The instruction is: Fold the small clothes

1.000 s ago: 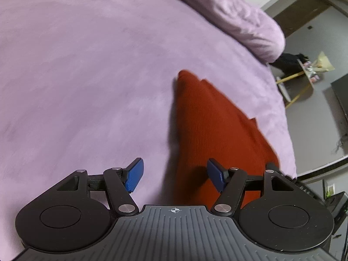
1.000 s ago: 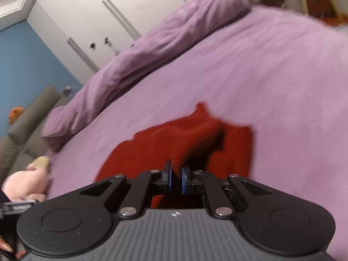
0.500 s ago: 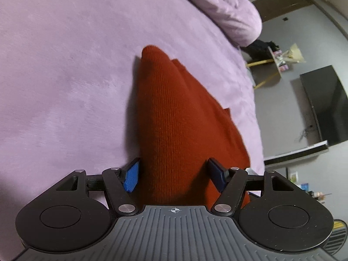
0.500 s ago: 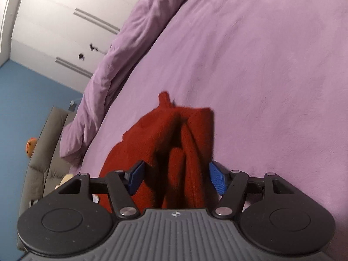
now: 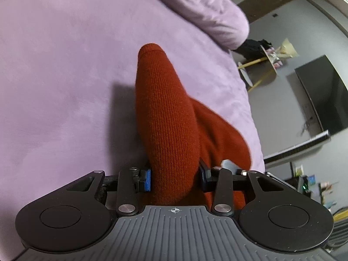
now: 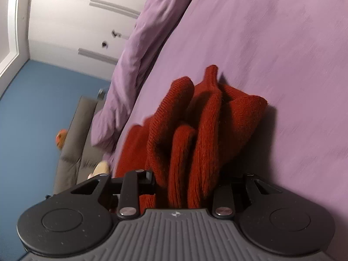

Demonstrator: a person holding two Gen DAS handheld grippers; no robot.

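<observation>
A lilac bedspread (image 5: 65, 76) fills most of both views, and a rumpled duvet of the same colour (image 6: 141, 50) is heaped along its far edge. Beyond the bed, white wardrobe doors (image 6: 71, 28), a blue wall (image 6: 32, 119) and a grey sofa (image 6: 74, 152) are seen in the right wrist view; a dark television screen (image 5: 322, 95) and a small yellow-legged table (image 5: 261, 65) are seen in the left wrist view, its contents too small to be made out.

The red knitted garment (image 5: 169, 119) is gathered in the middle of the bedspread, bunched into upright folds. Its lower part is hidden behind both gripper bodies, so its full shape cannot be told.

A thick fold is clamped by the left gripper (image 5: 175, 179), whose blue pads (image 5: 148, 179) are pressed against the cloth on either side. Several ridges of the same garment (image 6: 191, 134) are bunched between the fingers of the right gripper (image 6: 184, 187); its pads are covered by the cloth, and whether the fabric is truly pinched cannot be told. An orange toy (image 6: 61, 138) on the sofa is blurred.
</observation>
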